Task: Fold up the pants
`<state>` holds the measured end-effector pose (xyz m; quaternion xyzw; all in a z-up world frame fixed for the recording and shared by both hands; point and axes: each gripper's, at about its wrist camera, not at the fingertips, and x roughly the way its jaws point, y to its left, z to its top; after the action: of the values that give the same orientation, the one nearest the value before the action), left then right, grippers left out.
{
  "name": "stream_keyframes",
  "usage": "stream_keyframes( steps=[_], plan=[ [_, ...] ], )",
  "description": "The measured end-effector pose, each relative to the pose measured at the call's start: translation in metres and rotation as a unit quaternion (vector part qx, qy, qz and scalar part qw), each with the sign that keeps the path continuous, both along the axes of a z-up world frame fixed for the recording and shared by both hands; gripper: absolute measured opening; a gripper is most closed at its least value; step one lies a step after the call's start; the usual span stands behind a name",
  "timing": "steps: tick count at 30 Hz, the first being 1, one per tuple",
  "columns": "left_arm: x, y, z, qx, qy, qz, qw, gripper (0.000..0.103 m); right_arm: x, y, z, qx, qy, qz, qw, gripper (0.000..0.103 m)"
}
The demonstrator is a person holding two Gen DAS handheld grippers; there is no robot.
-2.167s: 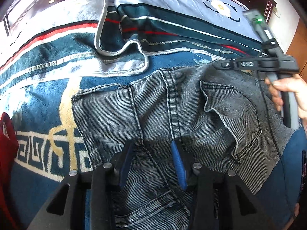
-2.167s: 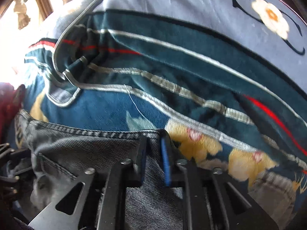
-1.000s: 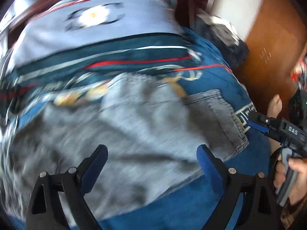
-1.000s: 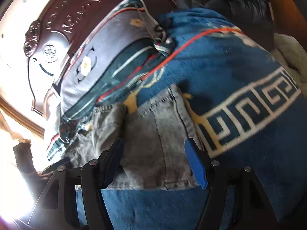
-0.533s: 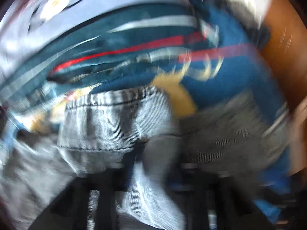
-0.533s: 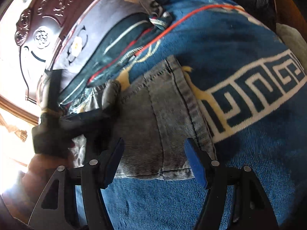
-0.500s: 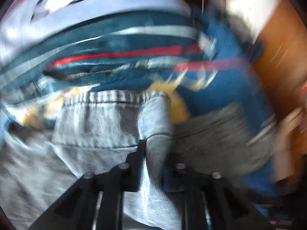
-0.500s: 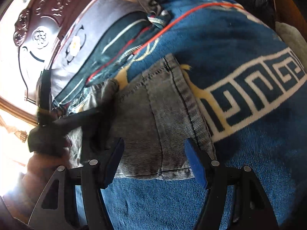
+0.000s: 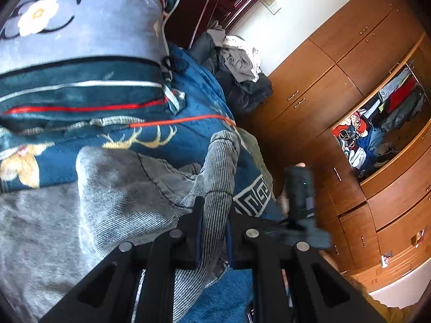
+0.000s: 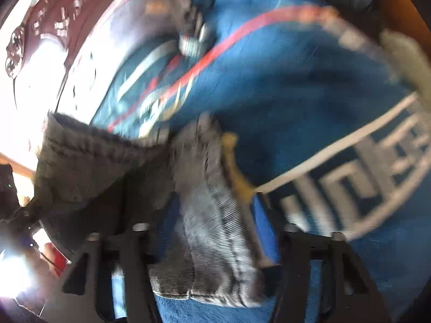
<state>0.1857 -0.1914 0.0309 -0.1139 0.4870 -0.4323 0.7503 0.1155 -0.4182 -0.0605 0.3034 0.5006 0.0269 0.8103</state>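
Observation:
Grey denim pants [image 9: 121, 188] lie on a blue patterned blanket [image 9: 188, 137]. My left gripper [image 9: 214, 228] is shut on a raised fold of the denim, which stands up between its fingers. In the right wrist view, which is blurred, the hem end of the pants [image 10: 212, 228] sits between the jaws of my right gripper [image 10: 210, 207]. Those jaws are closing around it, and a gap still shows on the left side. The right gripper [image 9: 299, 196] also appears in the left wrist view, blurred, at the bed's edge.
A folded grey and teal blanket stack [image 9: 80, 40] lies behind the pants. A heap of clothes [image 9: 237, 64] sits past the bed corner. A wooden wardrobe [image 9: 336, 86] with an open, clothes-filled compartment [image 9: 377, 134] stands to the right. A carved headboard [image 10: 40, 27] rises at the back.
My left gripper went from wide open to shut on a fold of the denim and lifted it. My right gripper dropped toward the hem and its jaws narrowed around it.

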Motion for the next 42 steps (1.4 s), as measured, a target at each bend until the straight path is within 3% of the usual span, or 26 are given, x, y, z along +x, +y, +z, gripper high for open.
stream_keyframes(
  steps=[2, 5, 7, 9, 11, 13, 14, 16, 18, 21, 22, 25, 28, 30, 33, 37, 42],
  plan=[
    [-0.006, -0.002, 0.000, -0.001, 0.006, 0.001, 1.0000, 0.016, 0.002, 0.009, -0.002, -0.044, -0.001, 0.013, 0.999, 0.015],
    [-0.010, -0.006, -0.001, -0.014, 0.003, -0.004, 0.9999, 0.016, -0.005, 0.020, 0.025, -0.110, -0.043, 0.006, 0.993, 0.013],
    [-0.013, -0.014, -0.001, -0.026, -0.005, -0.011, 0.9996, 0.016, -0.010, 0.034, 0.050, -0.181, -0.086, 0.006, 0.980, 0.013],
    [-0.016, -0.023, -0.005, -0.019, -0.010, -0.014, 0.9997, 0.016, -0.009, 0.042, 0.051, -0.216, -0.079, 0.011, 0.973, 0.013],
    [-0.020, -0.028, -0.018, -0.007, 0.003, -0.019, 0.9998, 0.016, -0.004, 0.028, 0.021, -0.176, -0.007, 0.014, 0.984, 0.023],
    [-0.023, -0.028, -0.032, -0.002, 0.024, -0.017, 0.9996, 0.016, -0.015, -0.005, 0.002, -0.072, 0.015, -0.040, 0.997, 0.022],
    [-0.026, -0.027, -0.041, -0.001, 0.035, -0.017, 0.9992, 0.016, -0.022, -0.022, 0.002, -0.016, 0.009, -0.073, 0.997, 0.025],
    [-0.031, -0.026, -0.053, 0.007, 0.048, -0.022, 0.9986, 0.016, -0.037, -0.048, 0.015, 0.011, -0.008, -0.121, 0.993, 0.032],
    [-0.039, -0.025, -0.062, 0.015, 0.051, -0.029, 0.9982, 0.016, -0.046, -0.061, 0.028, 0.029, -0.050, -0.124, 0.991, 0.036],
    [-0.048, -0.022, -0.066, 0.012, 0.054, -0.036, 0.9978, 0.016, -0.044, -0.066, 0.021, 0.152, -0.081, -0.099, 0.980, 0.038],
    [-0.049, -0.019, -0.066, 0.010, 0.053, -0.037, 0.9979, 0.016, -0.038, -0.063, 0.017, 0.170, -0.079, -0.092, 0.978, 0.038],
    [-0.051, -0.007, -0.062, -0.002, 0.054, -0.029, 0.9981, 0.016, -0.019, -0.043, -0.002, 0.201, -0.044, -0.077, 0.976, 0.038],
    [-0.047, 0.006, -0.056, -0.029, 0.060, -0.014, 0.9977, 0.016, -0.014, -0.030, -0.024, 0.258, -0.010, -0.079, 0.963, 0.038],
    [-0.044, 0.009, -0.053, -0.040, 0.062, -0.009, 0.9972, 0.016, -0.013, -0.022, -0.025, 0.255, 0.001, -0.073, 0.964, 0.043],
    [-0.042, 0.009, -0.050, -0.044, 0.060, -0.009, 0.9972, 0.016, -0.016, -0.020, -0.026, 0.263, -0.005, -0.078, 0.962, 0.051],
    [-0.040, 0.008, -0.043, -0.068, 0.062, -0.003, 0.9957, 0.016, -0.023, -0.027, -0.021, 0.289, -0.019, -0.102, 0.952, 0.051],
    [-0.041, 0.001, -0.034, -0.069, 0.050, -0.012, 0.9963, 0.016, -0.032, -0.034, -0.015, 0.335, -0.037, -0.107, 0.935, 0.051]
  ],
)
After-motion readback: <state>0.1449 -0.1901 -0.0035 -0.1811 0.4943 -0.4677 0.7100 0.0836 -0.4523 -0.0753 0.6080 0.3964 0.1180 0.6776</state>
